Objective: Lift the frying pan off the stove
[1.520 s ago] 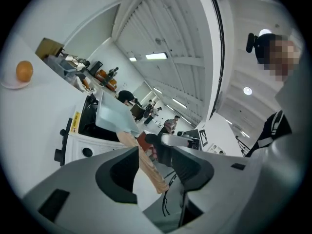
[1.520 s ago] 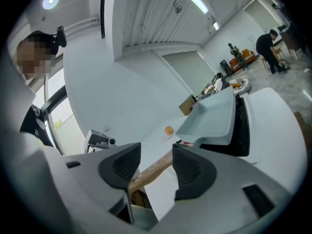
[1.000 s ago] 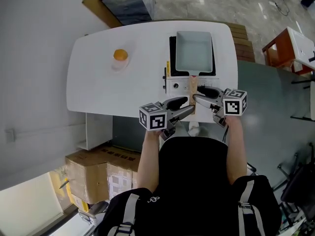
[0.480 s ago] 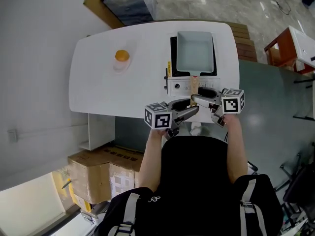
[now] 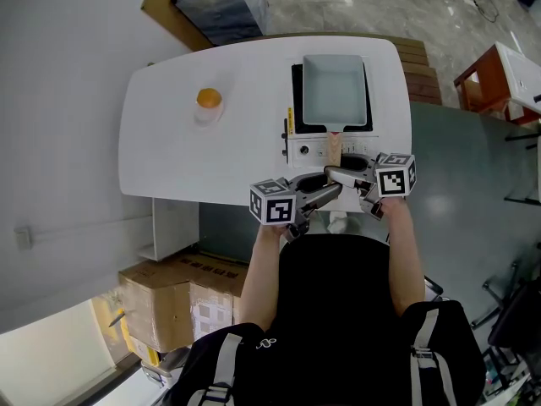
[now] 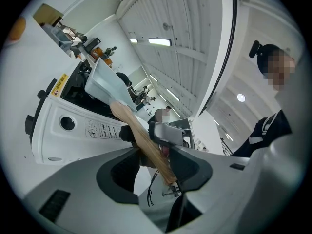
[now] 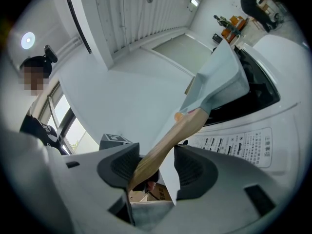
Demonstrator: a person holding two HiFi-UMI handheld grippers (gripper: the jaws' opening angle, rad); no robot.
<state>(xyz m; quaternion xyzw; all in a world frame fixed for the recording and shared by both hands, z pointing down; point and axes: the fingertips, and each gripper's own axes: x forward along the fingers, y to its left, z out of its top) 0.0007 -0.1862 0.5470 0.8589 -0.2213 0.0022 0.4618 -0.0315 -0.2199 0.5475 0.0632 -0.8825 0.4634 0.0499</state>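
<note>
From the head view, the frying pan (image 5: 335,91) is sitting on the stove (image 5: 308,149) on the white table (image 5: 186,155), its wooden handle (image 5: 333,146) pointing toward the person. The left gripper (image 5: 325,190) and right gripper (image 5: 342,166) are flanking the handle. Left gripper view: the jaws are closing around the handle, with a gap showing beside one pad (image 6: 119,174). Right gripper view: the jaws are closing too. The handle is lying against one pad, clear of the other (image 7: 197,172).
</note>
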